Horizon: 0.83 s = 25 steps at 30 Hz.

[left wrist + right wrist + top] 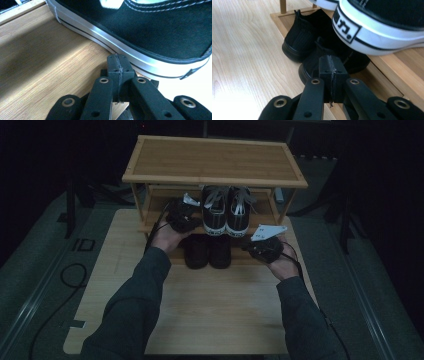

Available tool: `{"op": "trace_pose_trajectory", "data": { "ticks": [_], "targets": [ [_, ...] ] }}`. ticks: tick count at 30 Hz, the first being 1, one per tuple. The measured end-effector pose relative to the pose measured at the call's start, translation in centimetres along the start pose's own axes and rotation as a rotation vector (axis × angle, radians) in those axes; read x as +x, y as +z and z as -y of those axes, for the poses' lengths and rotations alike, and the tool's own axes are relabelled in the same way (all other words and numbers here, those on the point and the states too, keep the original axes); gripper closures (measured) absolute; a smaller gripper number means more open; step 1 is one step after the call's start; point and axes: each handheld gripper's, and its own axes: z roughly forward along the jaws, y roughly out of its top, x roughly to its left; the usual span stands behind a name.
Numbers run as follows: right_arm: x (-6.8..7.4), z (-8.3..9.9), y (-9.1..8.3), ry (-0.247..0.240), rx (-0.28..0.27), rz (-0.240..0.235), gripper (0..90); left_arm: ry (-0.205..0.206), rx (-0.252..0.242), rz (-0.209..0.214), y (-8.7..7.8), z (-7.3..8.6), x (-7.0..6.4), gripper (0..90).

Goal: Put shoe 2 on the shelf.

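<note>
One wooden shoe rack (215, 161) with three levels sits at the far end of a light wooden table (210, 315). Four shoes in all, two pairs. Two black canvas sneakers (226, 210) with white soles and white laces stand side by side on the middle shelf, heels toward the person and sticking out over the shelf edge. Two plain black shoes (208, 251) stand side by side on the bottom shelf right under them, heels out too. Two grippers, one per hand, both forearms in dark sleeves. Left gripper (181, 214) is up at the middle shelf, just beside the left sneaker; in the left gripper view its jaws are pressed fully together with nothing between them, tips over the bare shelf board and very near the sneaker's white sole (120, 42), can't tell if they touch it. Right gripper (264, 247) is lower, at the right end of the rack near the bottom shelf, grey three-cornered plate (268, 232) on top. In the right gripper view its jaws are also closed flat on each other, holding nothing, tips in front of the nearer black shoe (312, 66), contact not clear; the second black shoe (299, 42) is just behind it, and a sneaker heel with a black label (347, 27) hangs above.
</note>
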Motion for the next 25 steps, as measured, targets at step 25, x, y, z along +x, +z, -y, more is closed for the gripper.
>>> {"op": "trace_pose_trajectory", "data": {
  "ticks": [25],
  "targets": [
    [-0.1, 3.3, 0.2, 0.059, 0.064, 0.015, 88.1, 0.013, -0.018, -0.002, -2.5, 1.3, -0.1, 90.0]
  ]
}}
